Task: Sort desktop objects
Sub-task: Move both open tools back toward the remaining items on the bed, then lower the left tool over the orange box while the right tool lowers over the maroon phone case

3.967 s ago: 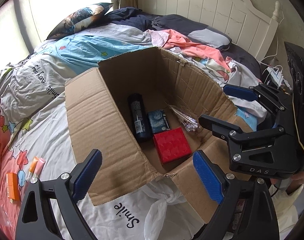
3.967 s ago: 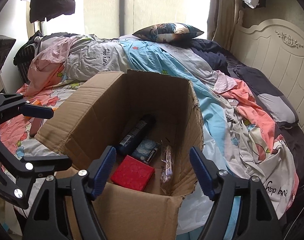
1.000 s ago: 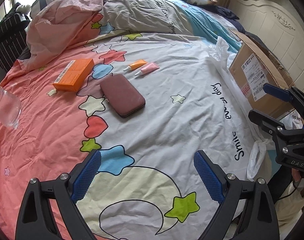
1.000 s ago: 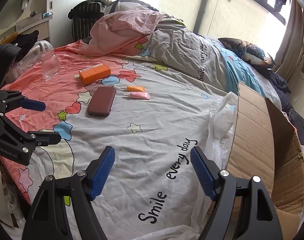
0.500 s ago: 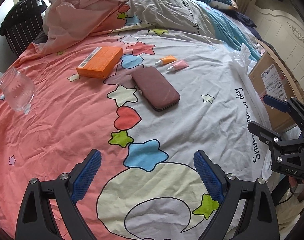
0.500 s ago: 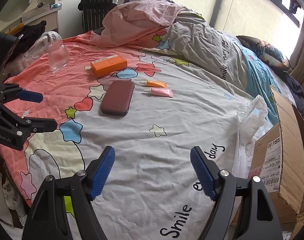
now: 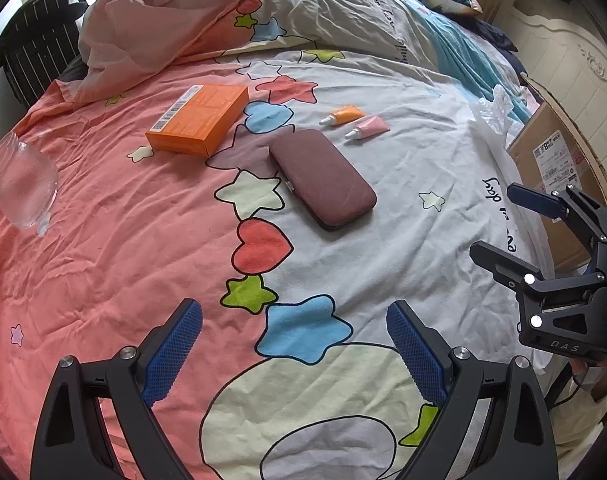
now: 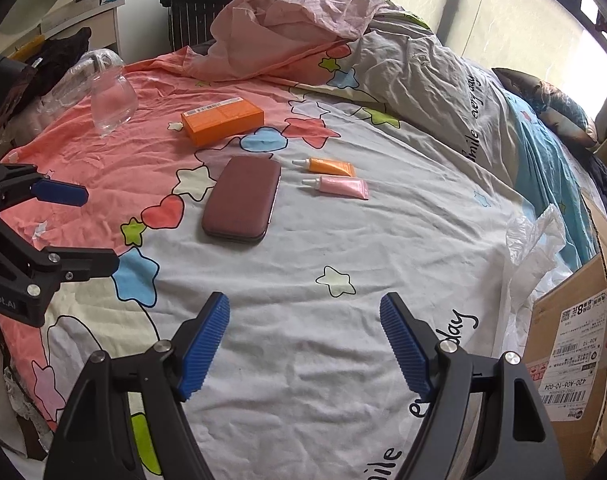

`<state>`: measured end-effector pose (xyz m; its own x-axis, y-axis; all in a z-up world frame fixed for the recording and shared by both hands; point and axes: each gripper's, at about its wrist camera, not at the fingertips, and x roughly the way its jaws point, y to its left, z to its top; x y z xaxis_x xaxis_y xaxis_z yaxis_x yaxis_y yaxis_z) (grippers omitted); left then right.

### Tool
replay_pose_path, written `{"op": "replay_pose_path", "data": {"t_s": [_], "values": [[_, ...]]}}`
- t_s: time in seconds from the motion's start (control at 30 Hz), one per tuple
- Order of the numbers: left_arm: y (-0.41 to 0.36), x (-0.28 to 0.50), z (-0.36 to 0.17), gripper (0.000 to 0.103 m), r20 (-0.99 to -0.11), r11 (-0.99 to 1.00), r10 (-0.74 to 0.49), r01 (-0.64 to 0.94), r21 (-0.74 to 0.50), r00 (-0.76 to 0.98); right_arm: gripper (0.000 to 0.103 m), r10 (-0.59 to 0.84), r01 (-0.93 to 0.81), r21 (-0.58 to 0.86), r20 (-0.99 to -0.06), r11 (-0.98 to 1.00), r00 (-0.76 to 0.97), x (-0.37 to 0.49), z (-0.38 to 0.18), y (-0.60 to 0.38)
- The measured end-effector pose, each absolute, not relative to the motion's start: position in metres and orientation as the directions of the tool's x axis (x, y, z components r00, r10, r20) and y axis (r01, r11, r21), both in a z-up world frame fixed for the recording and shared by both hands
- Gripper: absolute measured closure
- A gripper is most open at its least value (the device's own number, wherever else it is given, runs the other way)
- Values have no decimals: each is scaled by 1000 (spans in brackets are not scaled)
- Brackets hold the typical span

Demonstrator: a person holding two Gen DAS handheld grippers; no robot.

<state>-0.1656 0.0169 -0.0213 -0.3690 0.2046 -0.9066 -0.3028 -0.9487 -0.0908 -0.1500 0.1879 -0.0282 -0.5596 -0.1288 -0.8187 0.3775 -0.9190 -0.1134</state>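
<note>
We are looking at a soft, wrinkly bed sheet (image 7: 103, 280) with stars and hearts printed on it in pink, blue, green and cream. A flat orange box (image 7: 199, 119) made of card is lying on the pink part, with a white sticker along one end. Just beside it is a smooth dark red case (image 7: 321, 178) with rounded corners, lying flat. Near the case, two small squeezy tubes are lying side by side, an orange tube (image 7: 343, 114) and a pink tube (image 7: 369, 126), both with little white caps. A clear bumpy plastic jug (image 7: 21, 184) is sitting far to the left. A brown cardboard box (image 8: 575, 344) with a white label is standing at the right edge of the bed, with a crinkly see-through bag (image 8: 537, 240) next to it. We are holding the left gripper (image 7: 294, 350) low over the sheet, wide open and holding nothing, and the case and the orange box are lying well ahead of its bumpy blue pads. We are holding the right gripper (image 8: 304, 342) the same way, wide open and with nothing in it, and the case and tubes are lying ahead of it and a little to the left. Each gripper is showing up at the side of the other one's view, so they are floating side by side.
</note>
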Motion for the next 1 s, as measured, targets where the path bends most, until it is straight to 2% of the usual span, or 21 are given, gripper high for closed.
{"op": "replay_pose_path", "data": {"t_s": [0.3, 0.57, 0.67, 0.77, 0.9, 1.0], "values": [[3, -189, -28, 7, -916, -958, 175, -277, -74, -362, 28, -207, 388, 1, -848, -921, -488, -176, -42, 183], [-5, -208, -24, 7, -920, -957, 130, -291, -18, -370, 28, -217, 400, 23, -868, -916, -446, -196, -50, 165], [-10, -213, -23, 7, -919, -954, 128, -300, -11, -374, 25, -221, 405, 32, -875, -914, -430, -203, -53, 158], [-15, -220, -24, 0, -916, -952, 132, -306, -11, -379, 25, -225, 409, 40, -881, -912, -416, -209, -56, 151], [-22, -229, -25, 0, -912, -952, 114, -306, 12, -393, 25, -224, 414, 38, -883, -910, -412, -217, -57, 142], [-28, -239, -26, 0, -916, -952, 136, -305, -16, -378, 25, -227, 411, 46, -887, -910, -402, -224, -58, 138]]}}
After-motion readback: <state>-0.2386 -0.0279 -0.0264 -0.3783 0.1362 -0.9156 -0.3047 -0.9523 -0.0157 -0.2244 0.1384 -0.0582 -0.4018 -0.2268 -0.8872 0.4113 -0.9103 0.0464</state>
